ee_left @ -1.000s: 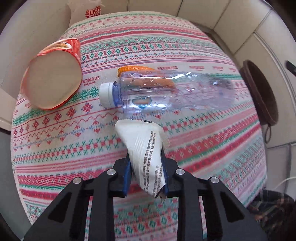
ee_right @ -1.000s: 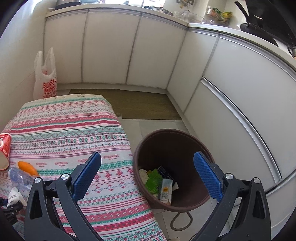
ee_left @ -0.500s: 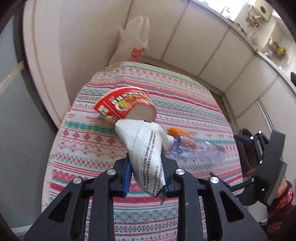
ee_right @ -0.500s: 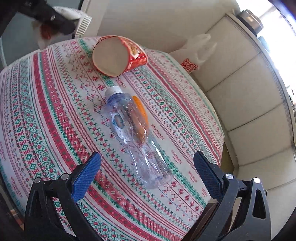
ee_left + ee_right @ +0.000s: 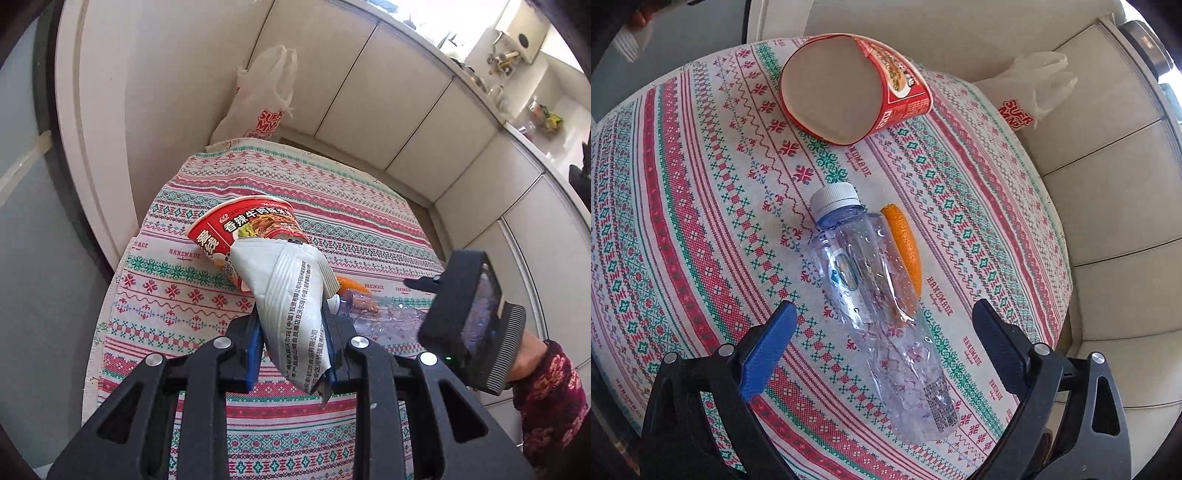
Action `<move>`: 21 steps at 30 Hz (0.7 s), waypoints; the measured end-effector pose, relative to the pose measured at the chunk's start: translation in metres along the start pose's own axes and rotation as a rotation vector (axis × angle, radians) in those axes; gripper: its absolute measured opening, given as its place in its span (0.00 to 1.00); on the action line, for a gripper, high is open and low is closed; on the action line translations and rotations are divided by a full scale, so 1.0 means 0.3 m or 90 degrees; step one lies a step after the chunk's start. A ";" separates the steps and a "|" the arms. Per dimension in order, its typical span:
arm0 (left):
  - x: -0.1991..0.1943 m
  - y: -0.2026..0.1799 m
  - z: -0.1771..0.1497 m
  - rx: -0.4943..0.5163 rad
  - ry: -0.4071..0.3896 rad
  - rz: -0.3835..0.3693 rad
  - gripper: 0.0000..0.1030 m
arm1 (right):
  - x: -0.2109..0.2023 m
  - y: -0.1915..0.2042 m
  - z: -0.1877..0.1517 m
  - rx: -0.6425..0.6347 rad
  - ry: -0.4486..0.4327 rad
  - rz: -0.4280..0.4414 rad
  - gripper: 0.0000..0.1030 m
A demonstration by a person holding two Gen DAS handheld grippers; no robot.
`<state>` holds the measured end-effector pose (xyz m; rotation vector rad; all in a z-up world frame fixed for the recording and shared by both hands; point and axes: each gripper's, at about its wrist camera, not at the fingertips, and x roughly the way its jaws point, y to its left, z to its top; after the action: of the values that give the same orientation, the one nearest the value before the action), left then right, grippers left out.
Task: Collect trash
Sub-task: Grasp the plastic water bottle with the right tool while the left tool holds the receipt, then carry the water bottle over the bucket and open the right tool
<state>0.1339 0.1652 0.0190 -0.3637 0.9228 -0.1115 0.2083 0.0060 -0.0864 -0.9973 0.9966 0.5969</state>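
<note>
My left gripper (image 5: 291, 347) is shut on a crumpled white wrapper (image 5: 291, 299) printed with black text, held up above the patterned tablecloth (image 5: 177, 295). Behind the wrapper a red noodle cup (image 5: 255, 225) lies on its side. A clear plastic bottle (image 5: 879, 299) with a white cap lies on the cloth, an orange peel (image 5: 905, 247) against its far side. My right gripper (image 5: 882, 332) hangs over the bottle's middle, its jaws closing, one blue pad on each side and not touching it. The noodle cup (image 5: 849, 92) lies beyond, mouth toward the right wrist view.
A white plastic bag (image 5: 262, 107) with red letters stands against the cabinets (image 5: 388, 110) behind the table. The bag (image 5: 1030, 92) also shows past the table's far edge. A person's hand and patterned sleeve (image 5: 546, 391) hold the right gripper at the table's right side.
The right gripper swung from over the brown bin to over the bottle, dropped closer, and its jaws narrowed. The left gripper lifted the wrapper and tilted up; cabinets now show.
</note>
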 end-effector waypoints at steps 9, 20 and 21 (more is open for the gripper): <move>0.003 0.009 0.001 -0.006 -0.003 0.000 0.25 | 0.050 -0.002 -0.004 0.033 0.024 0.026 0.54; 0.008 -0.001 0.003 -0.010 -0.007 0.010 0.25 | -0.004 -0.032 -0.064 0.117 -0.038 0.045 0.41; 0.009 -0.004 0.004 -0.011 -0.007 0.010 0.25 | -0.019 -0.034 -0.073 0.126 -0.048 0.042 0.41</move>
<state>0.1365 0.1638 0.0178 -0.3724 0.9157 -0.0869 0.2049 -0.0181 -0.0813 -0.7642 1.0042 0.5733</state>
